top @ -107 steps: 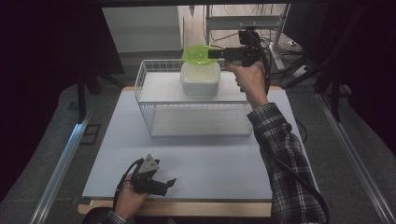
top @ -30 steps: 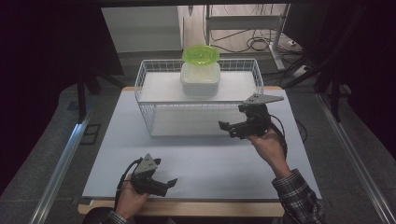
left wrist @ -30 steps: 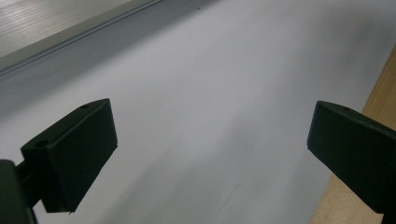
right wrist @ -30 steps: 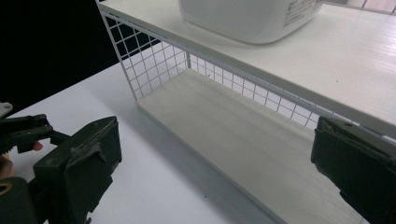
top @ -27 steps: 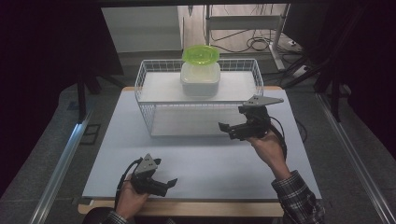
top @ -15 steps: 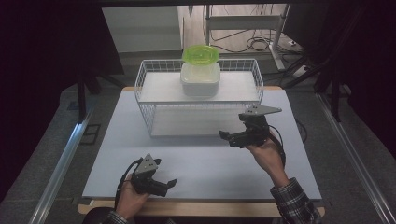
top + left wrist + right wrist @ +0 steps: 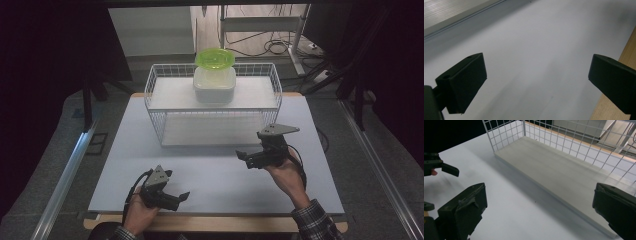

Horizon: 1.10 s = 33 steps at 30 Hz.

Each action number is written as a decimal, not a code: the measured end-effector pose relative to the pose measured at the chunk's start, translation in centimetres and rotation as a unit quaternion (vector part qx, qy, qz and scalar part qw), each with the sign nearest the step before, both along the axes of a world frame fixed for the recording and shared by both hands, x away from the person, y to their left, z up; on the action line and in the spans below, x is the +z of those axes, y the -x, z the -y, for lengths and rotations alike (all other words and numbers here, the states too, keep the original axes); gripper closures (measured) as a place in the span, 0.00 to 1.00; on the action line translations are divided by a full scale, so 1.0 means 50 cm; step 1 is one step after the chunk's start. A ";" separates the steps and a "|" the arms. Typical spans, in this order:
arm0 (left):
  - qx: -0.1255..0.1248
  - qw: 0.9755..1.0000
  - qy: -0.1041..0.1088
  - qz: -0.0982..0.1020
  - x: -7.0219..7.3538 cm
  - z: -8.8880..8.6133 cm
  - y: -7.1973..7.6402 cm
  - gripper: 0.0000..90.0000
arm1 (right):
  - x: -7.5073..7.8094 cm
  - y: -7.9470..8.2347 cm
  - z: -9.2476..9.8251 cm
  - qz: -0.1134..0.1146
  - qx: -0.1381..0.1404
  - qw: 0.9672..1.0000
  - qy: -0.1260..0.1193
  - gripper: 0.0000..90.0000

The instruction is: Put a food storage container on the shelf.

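A white wire rack (image 7: pixel 155 107) stands at the back of the table. On its upper shelf sits a white tub (image 7: pixel 214 87) with a green bowl (image 7: pixel 215 57) resting on top. My right gripper (image 7: pixel 246 159) hovers open over the mat in front of the rack, right of centre, with nothing in it. In the right gripper view its jaws (image 7: pixel 539 212) are spread wide before the rack's lower board (image 7: pixel 564 177). My left gripper (image 7: pixel 180 199) rests open near the front edge, and the left gripper view shows bare mat between its jaws (image 7: pixel 536 80).
A pale mat (image 7: pixel 210 170) covers the table, with a wooden edge (image 7: pixel 210 222) along the front. The rack's lower shelf (image 7: pixel 215 131) holds nothing. In the right gripper view, the left gripper (image 7: pixel 439 166) shows at the far left. Cables and metal frames stand behind the table.
The right gripper let go of the green bowl on the tub, came down in front of the rack and drew back toward the person. The left gripper stayed put.
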<state>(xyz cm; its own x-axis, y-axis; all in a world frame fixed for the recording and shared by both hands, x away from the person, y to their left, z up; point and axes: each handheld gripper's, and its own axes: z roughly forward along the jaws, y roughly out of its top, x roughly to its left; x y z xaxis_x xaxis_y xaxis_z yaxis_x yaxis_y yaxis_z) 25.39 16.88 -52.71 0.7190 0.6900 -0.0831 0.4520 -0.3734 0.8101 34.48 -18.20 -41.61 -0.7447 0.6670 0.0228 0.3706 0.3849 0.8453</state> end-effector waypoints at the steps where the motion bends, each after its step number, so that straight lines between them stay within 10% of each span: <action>1: 0.000 1.000 0.000 0.000 0.000 0.000 0.000 0.02 | -0.003 0.002 0.002 -0.002 0.000 1.000 -0.001 0.00; 33: 0.010 1.000 -0.011 -0.006 -0.003 -0.007 -0.004 0.02 | -0.122 0.063 0.050 -0.020 -0.016 0.998 0.052 0.00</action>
<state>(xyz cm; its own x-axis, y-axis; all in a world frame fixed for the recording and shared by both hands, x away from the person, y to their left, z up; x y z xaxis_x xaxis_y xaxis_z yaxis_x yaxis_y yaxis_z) 25.58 17.21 -52.84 0.7036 0.7065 -0.0763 0.4694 -0.3815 0.7963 31.35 -20.70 -47.71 -0.7224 0.6912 -0.0193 0.4170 0.4578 0.7852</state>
